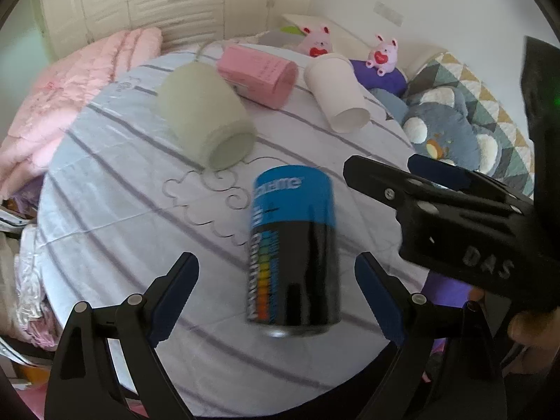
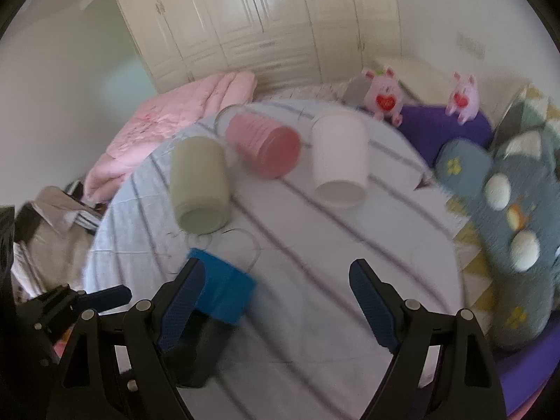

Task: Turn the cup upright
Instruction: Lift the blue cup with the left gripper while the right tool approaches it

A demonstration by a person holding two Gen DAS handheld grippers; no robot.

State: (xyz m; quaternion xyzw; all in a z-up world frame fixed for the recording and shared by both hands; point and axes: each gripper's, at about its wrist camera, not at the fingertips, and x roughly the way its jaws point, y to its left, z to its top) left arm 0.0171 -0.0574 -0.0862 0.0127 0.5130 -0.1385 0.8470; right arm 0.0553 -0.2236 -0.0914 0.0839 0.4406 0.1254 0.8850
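We see the blue-and-black cup [image 1: 295,250] lying between our left hand-held gripper's [image 1: 276,280] wide-spread fingers, untouched; the right hand-held gripper [image 2: 276,288], also wide, hovers just beside it.

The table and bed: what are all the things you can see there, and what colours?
Blue-and-black cup: 1, lying on its side, nearest on the table.
Green cup: 1, pale green, on its side, middle left.
Pink cup: 1, on its side, far side.
White cup: 1, on its side, far right.
Tablecloth: 1, white with grey stripes.
Bunny toys: 2, pink, behind the table.
Quilt: 1, pink, left.
Plush cushion: 1, grey-blue, right.
Left claw: open, around the blue-and-black cup.
Right claw: open.
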